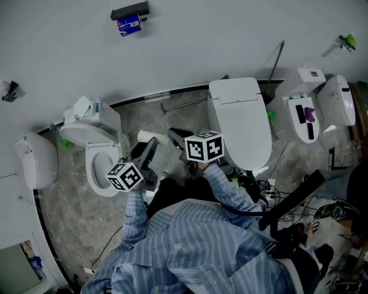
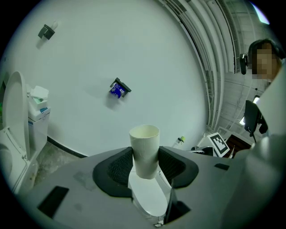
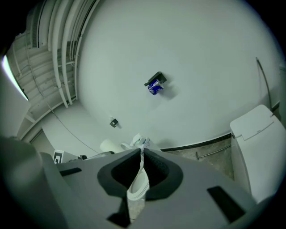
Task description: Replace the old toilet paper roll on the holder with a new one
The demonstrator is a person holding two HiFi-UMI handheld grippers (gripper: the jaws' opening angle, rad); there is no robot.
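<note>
An empty cardboard tube stands upright between the pads of my left gripper, which is shut on it. In the head view the tube points away from me, past the left gripper. My right gripper is shut with nothing in it, its pads touching; in the head view the right gripper sits just right of the tube. High on the white wall ahead is a black holder with a small blue item under it. The holder is well beyond both grippers.
An open toilet with boxes on its tank stands left, a closed-lid toilet centre-right, and another toilet far right. A metal bar lies on the floor by the wall. Cables clutter the floor at right.
</note>
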